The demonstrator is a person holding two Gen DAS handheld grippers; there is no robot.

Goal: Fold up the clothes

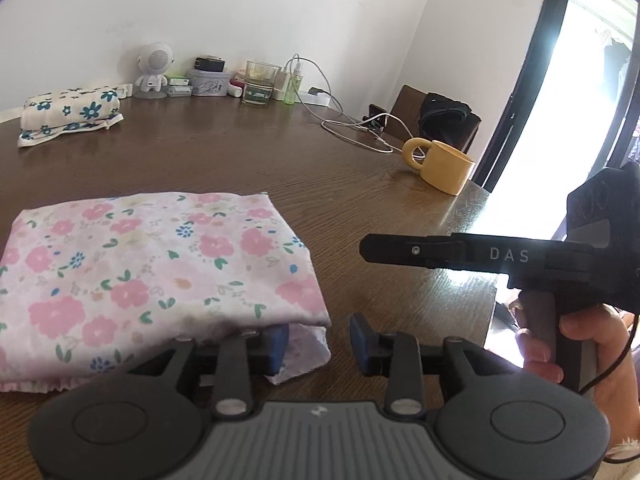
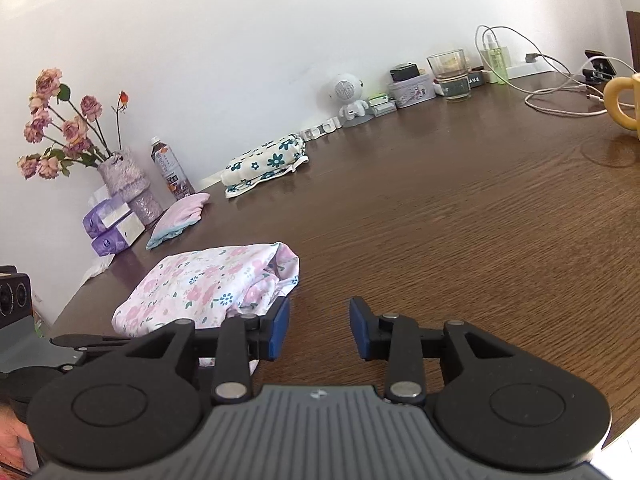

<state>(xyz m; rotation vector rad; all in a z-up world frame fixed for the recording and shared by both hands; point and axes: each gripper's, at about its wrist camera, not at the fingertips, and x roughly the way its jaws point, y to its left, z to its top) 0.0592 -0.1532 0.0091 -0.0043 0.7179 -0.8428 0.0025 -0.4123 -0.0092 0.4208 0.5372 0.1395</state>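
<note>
Resting beside the folded pink floral garment (image 1: 152, 264), my left gripper (image 1: 319, 344) and right gripper (image 2: 319, 330) gape wide, empty; beyond the garment, a glass (image 1: 260, 82) holds water.

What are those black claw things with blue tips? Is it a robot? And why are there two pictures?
No robot: a person's hand holds a grabbing tool, one in each hand. Each tool carries a camera looking along its two blue fingers, so you get two pictures. The left gripper and the right gripper are both open and hold nothing. On the brown table lies a folded pink flowered cloth, with a blue flowered cloth farther back and a yellow mug near the edge.
</note>
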